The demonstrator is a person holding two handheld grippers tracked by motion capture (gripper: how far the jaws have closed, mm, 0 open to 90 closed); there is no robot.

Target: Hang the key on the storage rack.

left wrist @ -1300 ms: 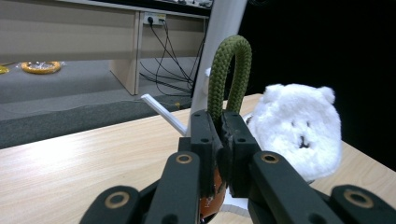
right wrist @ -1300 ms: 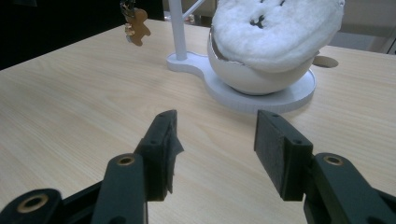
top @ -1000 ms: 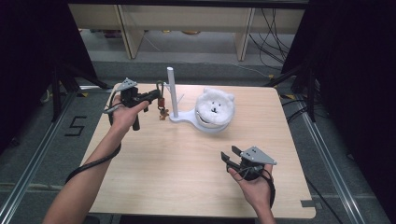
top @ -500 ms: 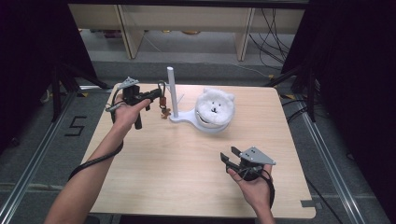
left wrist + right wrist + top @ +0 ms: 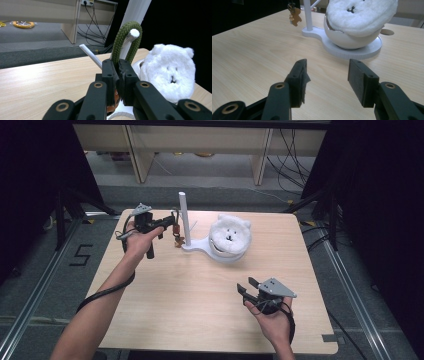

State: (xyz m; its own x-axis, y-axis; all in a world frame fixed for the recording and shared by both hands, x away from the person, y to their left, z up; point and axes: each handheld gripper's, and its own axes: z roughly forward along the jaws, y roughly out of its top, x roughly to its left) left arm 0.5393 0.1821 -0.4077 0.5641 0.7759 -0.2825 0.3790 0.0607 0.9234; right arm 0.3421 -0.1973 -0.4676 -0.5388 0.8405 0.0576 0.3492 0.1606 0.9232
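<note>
A white stand point(image 5: 197, 247) has a tall post point(image 5: 182, 215) and a bowl that holds a fluffy white bear face point(image 5: 229, 236). My left gripper point(image 5: 170, 222) is beside the post, shut on a green rope loop point(image 5: 125, 30). The loop is hooked over a white peg point(image 5: 132, 33) on the post, and a second peg point(image 5: 90, 53) slants out to the left. A brown figure charm point(image 5: 177, 240) hangs below the loop, close to the post point(image 5: 308, 12). My right gripper point(image 5: 247, 286) is open and holds nothing above the table's near right, pointing at the bear point(image 5: 359, 15).
The wooden table point(image 5: 165, 305) has bare room in its middle and front left. Shelf legs and loose cables point(image 5: 290, 150) lie on the floor beyond the far edge. A yellow ring point(image 5: 23, 24) lies on the floor there. A small round hole point(image 5: 387, 31) is in the tabletop behind the bowl.
</note>
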